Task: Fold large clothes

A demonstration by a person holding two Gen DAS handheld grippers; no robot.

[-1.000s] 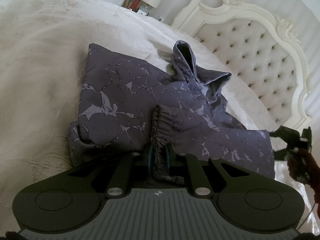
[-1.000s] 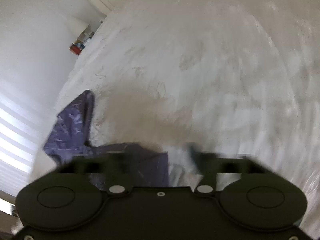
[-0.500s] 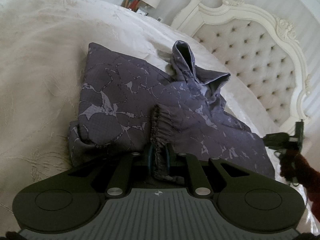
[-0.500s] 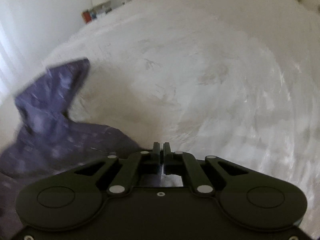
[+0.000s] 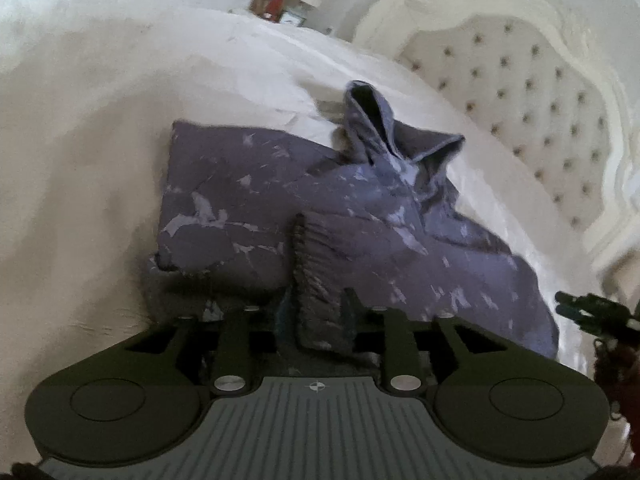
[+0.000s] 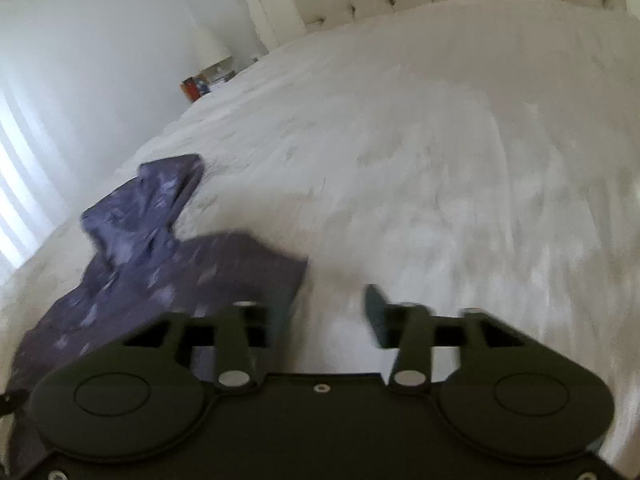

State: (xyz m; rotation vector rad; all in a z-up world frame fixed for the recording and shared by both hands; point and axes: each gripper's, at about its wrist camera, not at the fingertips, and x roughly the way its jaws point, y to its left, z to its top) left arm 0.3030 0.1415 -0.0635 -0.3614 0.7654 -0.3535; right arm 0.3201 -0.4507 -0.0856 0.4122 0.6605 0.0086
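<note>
A purple patterned hooded jacket [image 5: 320, 208] lies partly folded on the white bed [image 5: 80, 160], hood toward the headboard. Its elastic sleeve cuff [image 5: 316, 280] lies between the fingers of my left gripper [image 5: 316, 312], whose jaws have spread apart around it. My right gripper [image 6: 328, 312] is open and empty, hovering just off the jacket's right edge [image 6: 248, 272], its left finger over the fabric. The right gripper also shows at the right edge of the left wrist view [image 5: 580, 312]. Both views are blurred.
A cream tufted headboard [image 5: 540, 80] stands at the bed's far end. A nightstand with a lamp and books [image 5: 288, 0] is beside it. White bedspread [image 6: 440, 160] stretches to the right of the jacket.
My left gripper's jaws have opened from their shut grip on the cuff. My right gripper, shut half a second ago, has opened and swung toward the jacket's edge.
</note>
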